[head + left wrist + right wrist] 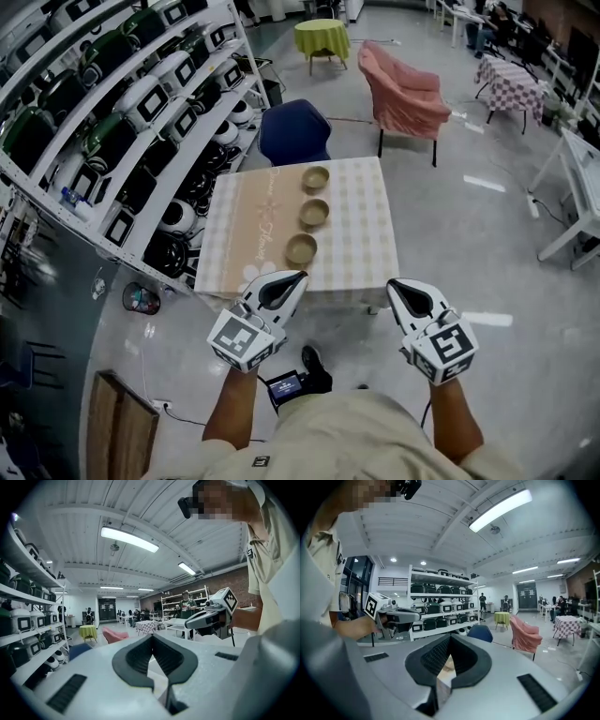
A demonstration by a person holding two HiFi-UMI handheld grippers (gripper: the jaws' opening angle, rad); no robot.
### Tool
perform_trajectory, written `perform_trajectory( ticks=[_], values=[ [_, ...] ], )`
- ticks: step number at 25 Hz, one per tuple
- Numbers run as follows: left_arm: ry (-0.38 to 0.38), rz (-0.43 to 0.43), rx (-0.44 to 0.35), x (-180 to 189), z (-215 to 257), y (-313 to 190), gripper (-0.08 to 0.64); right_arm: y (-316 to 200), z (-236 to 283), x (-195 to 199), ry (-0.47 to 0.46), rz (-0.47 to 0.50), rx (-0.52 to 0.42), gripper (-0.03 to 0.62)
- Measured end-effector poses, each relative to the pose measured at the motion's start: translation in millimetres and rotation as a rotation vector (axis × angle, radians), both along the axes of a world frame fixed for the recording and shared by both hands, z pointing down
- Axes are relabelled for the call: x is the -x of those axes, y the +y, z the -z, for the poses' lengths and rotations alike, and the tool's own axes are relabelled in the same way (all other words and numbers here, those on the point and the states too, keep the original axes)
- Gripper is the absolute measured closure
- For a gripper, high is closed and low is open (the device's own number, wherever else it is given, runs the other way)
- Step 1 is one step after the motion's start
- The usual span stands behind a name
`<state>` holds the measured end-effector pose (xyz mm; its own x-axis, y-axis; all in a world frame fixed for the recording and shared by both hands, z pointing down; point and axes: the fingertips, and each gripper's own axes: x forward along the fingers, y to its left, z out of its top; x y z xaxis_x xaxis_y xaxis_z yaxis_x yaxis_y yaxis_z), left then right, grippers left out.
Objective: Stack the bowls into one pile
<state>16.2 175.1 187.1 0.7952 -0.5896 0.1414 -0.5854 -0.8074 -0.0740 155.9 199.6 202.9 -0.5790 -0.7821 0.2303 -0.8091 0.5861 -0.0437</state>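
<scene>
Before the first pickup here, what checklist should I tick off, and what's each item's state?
1. Three round olive-brown bowls upright, unstacked, in a row on the checked-cloth table: ok.
2. Left gripper empty: ok.
3. Right gripper empty: ok.
4. Jaws open for a grasp: not ok, both shut.
5. A gripper at the nearest bowl: not ok, both hang at the table's near edge.

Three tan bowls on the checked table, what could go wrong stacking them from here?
Both the left gripper and right gripper are shut; arriving that way may shove the nearest tan bowl rather than grip it. The far tan bowl sits behind the middle tan bowl, so reaching it may clip those in front.
</scene>
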Motion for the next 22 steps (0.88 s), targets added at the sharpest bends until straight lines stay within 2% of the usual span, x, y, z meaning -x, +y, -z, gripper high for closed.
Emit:
perform_trajectory(
  ticks=[13,19,22],
  values=[
    [0.005,-0.047,0.048,65.4,-28.5,-116.1,0.552,-105.9,-6.7,58.7,0.03,-0.072,0.012,0.595],
    [0.023,-0.088,0.067,97.5,-37.9,-158.4,0.552,-148.6,3.5,89.5,0.066,-0.143,0.01,0.595],
    [0.026,-0.104,0.071,111.2,-41.4,-175.5,0.552,-165.1,4.7,102.4,0.073,-0.147,-0.011,0.595]
  ],
)
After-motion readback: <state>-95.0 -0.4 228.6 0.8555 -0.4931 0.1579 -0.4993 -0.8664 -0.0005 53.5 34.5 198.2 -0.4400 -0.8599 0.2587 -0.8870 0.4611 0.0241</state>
